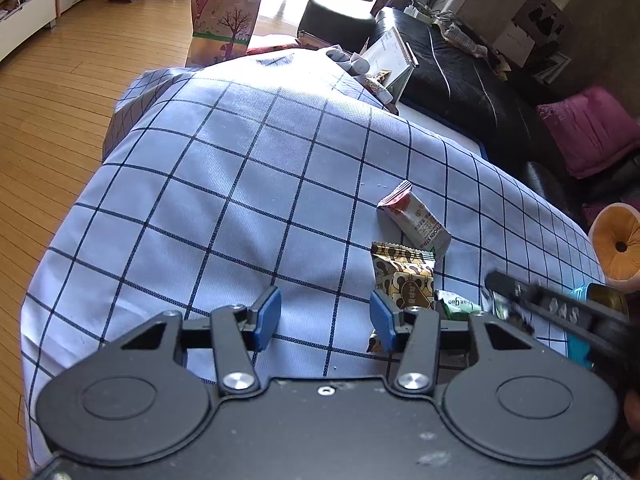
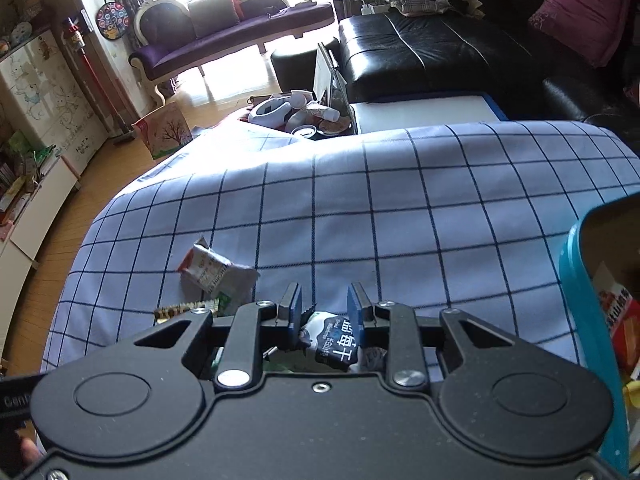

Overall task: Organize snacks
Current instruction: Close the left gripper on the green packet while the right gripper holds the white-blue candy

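1. The left tool [image 1: 325,318] hangs over the checked cloth [image 1: 240,184] that covers the tabletop. Its two blue pads are apart and nothing is between them.
2. The right tool [image 2: 324,312] is clamped on a black and white snack pack [image 2: 334,342]. The pack sits between its two pads, above the cloth near the tabletop's near edge.
3. A brown snack pack with bears [image 1: 404,276] lies on the cloth just beside the left tool's right pad.
4. A red and white snack pack [image 1: 416,216] lies just past the bear pack, touching its top end or nearly so.
5. A small green snack pack [image 1: 458,304] lies right next to the bear pack, on the side toward the right tool.
6. A blue bin [image 2: 580,280] stands at the right edge of the tabletop. It has snack packs inside, one of them red.
7. At the far corner of the tabletop sits a pile of small white things [image 2: 296,114], too small to tell apart.
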{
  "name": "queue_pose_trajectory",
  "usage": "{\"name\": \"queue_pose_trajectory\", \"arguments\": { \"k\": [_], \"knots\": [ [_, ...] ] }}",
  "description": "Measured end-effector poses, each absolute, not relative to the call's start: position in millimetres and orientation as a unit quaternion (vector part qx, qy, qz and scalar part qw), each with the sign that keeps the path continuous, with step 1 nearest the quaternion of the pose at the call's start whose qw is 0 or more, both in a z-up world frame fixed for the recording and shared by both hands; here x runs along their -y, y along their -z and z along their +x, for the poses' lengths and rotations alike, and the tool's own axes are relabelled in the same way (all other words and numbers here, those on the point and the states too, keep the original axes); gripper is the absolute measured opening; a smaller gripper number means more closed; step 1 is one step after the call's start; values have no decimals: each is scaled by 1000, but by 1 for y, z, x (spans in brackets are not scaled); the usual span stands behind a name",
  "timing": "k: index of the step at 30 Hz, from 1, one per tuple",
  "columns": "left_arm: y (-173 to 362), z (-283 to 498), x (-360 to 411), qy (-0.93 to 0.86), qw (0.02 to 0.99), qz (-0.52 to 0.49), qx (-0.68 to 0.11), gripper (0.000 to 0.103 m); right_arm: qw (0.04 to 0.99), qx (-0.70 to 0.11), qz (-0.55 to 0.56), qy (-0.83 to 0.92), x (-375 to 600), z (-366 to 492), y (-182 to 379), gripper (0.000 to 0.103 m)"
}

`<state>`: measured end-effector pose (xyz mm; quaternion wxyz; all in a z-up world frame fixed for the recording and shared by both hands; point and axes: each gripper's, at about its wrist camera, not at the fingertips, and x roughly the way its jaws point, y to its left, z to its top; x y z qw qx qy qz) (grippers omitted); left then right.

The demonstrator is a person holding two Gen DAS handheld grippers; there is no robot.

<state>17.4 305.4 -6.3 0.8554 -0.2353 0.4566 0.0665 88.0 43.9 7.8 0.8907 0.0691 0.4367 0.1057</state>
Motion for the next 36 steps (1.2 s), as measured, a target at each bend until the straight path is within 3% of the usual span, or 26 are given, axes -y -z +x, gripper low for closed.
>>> {"name": "queue_pose_trajectory", "arguments": {
  "k": [14,36],
  "knots": [
    [-1,14,-301,-72,859,-236,-447,50,880,-438,153,-101,5,20,3,38],
    [-2,34,-260,-38,873,-220,-435,50,905,-400,96,-112,4,4,5,38]
  ]
}}
